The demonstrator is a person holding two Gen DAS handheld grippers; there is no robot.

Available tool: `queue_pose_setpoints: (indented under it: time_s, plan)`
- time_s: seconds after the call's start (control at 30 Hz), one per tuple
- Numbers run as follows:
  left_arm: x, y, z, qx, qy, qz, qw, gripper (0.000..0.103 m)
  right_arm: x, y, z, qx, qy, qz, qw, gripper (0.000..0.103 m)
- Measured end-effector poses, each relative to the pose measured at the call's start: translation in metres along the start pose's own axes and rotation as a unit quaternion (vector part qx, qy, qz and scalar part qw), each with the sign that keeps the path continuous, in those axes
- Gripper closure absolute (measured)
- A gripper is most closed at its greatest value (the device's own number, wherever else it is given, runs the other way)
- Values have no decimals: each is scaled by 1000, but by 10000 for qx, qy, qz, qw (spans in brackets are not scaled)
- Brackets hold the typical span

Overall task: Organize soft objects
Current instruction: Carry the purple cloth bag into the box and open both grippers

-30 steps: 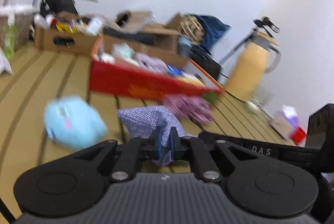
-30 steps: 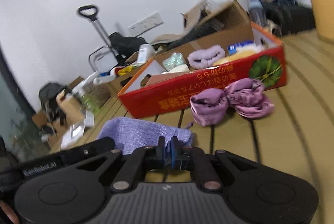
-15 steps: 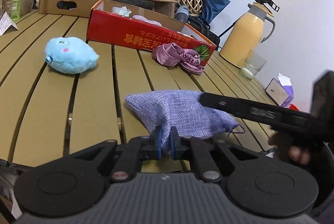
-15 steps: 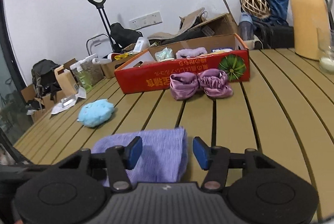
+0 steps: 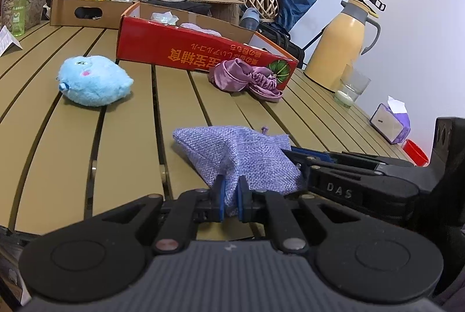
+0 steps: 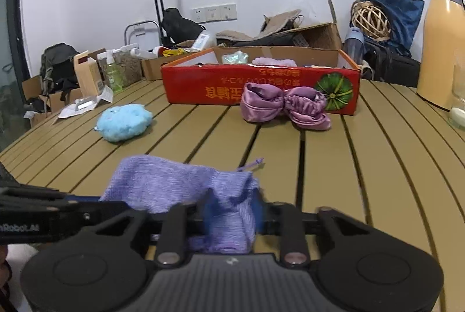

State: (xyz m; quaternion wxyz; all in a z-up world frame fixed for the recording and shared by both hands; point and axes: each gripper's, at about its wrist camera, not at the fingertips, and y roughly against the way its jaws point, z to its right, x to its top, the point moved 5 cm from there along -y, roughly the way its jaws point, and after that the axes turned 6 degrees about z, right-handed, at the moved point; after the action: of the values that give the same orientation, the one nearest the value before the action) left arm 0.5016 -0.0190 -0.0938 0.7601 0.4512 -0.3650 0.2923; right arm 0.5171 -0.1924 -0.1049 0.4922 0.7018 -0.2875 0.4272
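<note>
With the left gripper [image 5: 230,197] pinching the pouch [image 5: 238,155] and the right gripper [image 6: 232,213], jaws just closing, bunching its other end, opposed pulls risked tearing it or slipping it onto the counter [image 5: 125,137].

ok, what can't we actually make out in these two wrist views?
- Right tool: fingers motion-blurred in the right wrist view; pad contact on the purple drawstring pouch is unclear.
- Pouch contents: hidden by its own fabric, both views.
- Red cardboard box: its near wall hides most of the inside; only tops of items show.
- Yellow thermos jug: cut off by the right wrist frame edge.
</note>
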Motion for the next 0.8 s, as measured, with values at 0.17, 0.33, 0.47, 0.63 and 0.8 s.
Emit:
queue_pose_setpoints:
  time_s: [0.17, 0.33, 0.47, 0.63, 0.8]
  plan:
    - [10, 2, 11, -158, -143, 111, 9997, 95, 0, 5, -8, -135, 263, 244, 9993, 98]
    - [82, -13, 20, -565, -281, 619, 9961, 95, 42, 15, 11, 89, -174, 620, 9979, 98]
    - [172, -66, 21, -812, -130, 793, 9935, 95, 122, -12, 43, 129, -59, 974, 9951, 98]
    - [234, -185, -10, -598, 129, 108, 9981, 95, 208, -114, 85, -168, 404, 521, 9977, 98]
    - [227, -277, -45, 271, 27, -775, 9966, 94, 212, -235, 122, -571, 436, -551, 9959, 97]
